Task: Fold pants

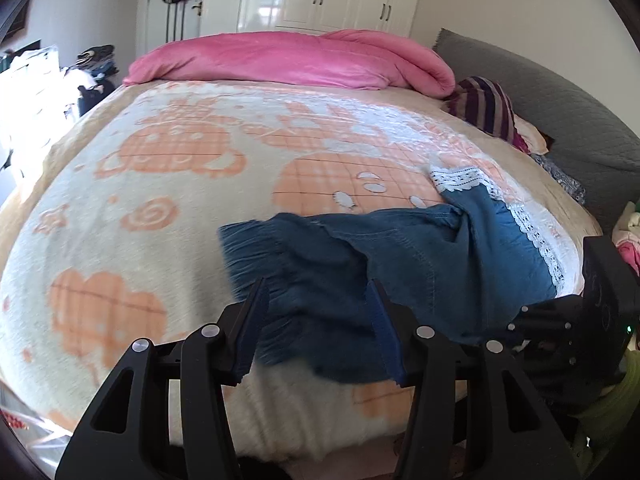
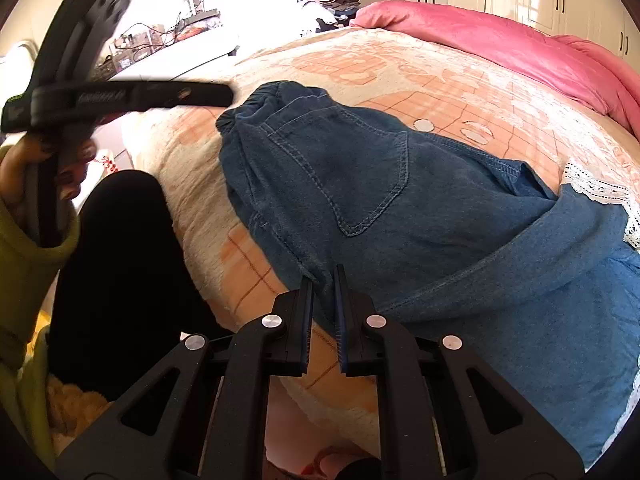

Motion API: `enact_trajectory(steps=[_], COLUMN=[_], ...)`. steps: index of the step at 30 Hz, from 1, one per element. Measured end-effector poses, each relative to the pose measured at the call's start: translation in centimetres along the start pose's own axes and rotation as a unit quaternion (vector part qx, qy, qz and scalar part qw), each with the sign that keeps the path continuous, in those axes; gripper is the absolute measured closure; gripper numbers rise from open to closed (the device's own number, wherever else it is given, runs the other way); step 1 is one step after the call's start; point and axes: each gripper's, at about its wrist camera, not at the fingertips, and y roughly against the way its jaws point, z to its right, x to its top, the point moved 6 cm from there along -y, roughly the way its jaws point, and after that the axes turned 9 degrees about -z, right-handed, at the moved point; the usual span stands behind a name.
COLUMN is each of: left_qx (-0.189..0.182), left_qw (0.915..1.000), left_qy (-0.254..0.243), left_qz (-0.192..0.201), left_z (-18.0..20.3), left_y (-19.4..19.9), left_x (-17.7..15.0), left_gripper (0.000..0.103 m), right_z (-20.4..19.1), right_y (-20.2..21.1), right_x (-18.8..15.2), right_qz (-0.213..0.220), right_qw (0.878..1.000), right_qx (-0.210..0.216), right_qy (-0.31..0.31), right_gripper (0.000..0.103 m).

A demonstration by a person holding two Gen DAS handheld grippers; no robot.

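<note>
Left wrist view: left gripper [image 1: 318,300] parted over blurred denim pants [image 1: 400,264] on the bed blanket [image 1: 160,168], apparently not gripping. Right gripper [image 2: 324,280] clenched on pants' near edge.

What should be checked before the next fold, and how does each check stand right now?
1. Right gripper has hold of the pants: jaws nearly shut with a denim edge between them. Ok.
2. Left gripper has hold: jaws stand open, denim lies between them but unpinched. Not ok.
3. Pants lie flat: the waistband is bunched and a leg with the lace hem is doubled over with ridges. Not ok.
4. Room to fold onto: the blanket is bare up to the pink duvet. Ok.
5. Whole garment in view: its far end runs out of the right wrist view. Cannot tell.
</note>
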Motion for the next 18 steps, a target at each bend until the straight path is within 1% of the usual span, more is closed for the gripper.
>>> enact_trajectory(steps=[3, 5, 6, 7, 8, 10, 13, 14, 16, 18], left_qx=[0.033, 0.033, 0.033, 0.033, 0.031, 0.028, 0.028, 0.03, 0.033, 0.033], left_qw=[0.9989, 0.9981, 0.998, 0.998, 0.9981, 0.9981, 0.9982, 0.9982, 0.9981, 0.9981], left_qy=[-0.009, -0.006, -0.005, -0.005, -0.004, 0.001, 0.001, -0.002, -0.006, -0.006], left_qz=[-0.032, -0.052, -0.054, -0.054, -0.054, -0.054, -0.052, -0.053, -0.052, -0.052], left_z=[0.0, -0.4, -0.5, -0.6, -0.8, -1.2, -1.4, -1.3, -1.1, -1.1], left_y=[-2.5, -3.7, -3.8, -3.8, -3.8, -3.8, -3.9, -4.0, -4.0, -3.9], left_x=[-0.6, -1.6, -1.9, -2.1, -2.2, -2.4, -2.7, -2.7, -2.8, -2.9], left_gripper=[0.053, 0.053, 0.053, 0.053, 0.053, 0.053, 0.053, 0.052, 0.051, 0.051], right_z=[0.1, 0.2, 0.2, 0.1, 0.1, 0.1, 0.8, 1.1, 1.5, 1.7], right_y=[-0.4, -0.3, -0.3, -0.1, 0.2, 1.5, 3.2, 3.3, 2.9, 1.3], right_x=[-0.5, -0.7, -0.8, -0.8, -0.7, -0.2, 0.9, 1.3, 1.9, 2.1], right_qz=[-0.007, -0.009, -0.011, -0.013, -0.013, 0.008, 0.041, 0.048, 0.045, 0.022], right_qw=[1.0, 1.0, 1.0, 1.0, 0.999, 0.999, 0.998, 0.997, 0.997, 0.998], right_qx=[0.003, 0.009, 0.013, 0.017, 0.023, 0.033, 0.032, 0.032, 0.028, 0.016], right_qy=[-0.009, -0.012, -0.013, -0.015, -0.018, -0.023, -0.038, -0.048, -0.058, -0.062], right_gripper=[0.095, 0.092, 0.091, 0.087, 0.08, 0.073, 0.065, 0.064, 0.064, 0.064])
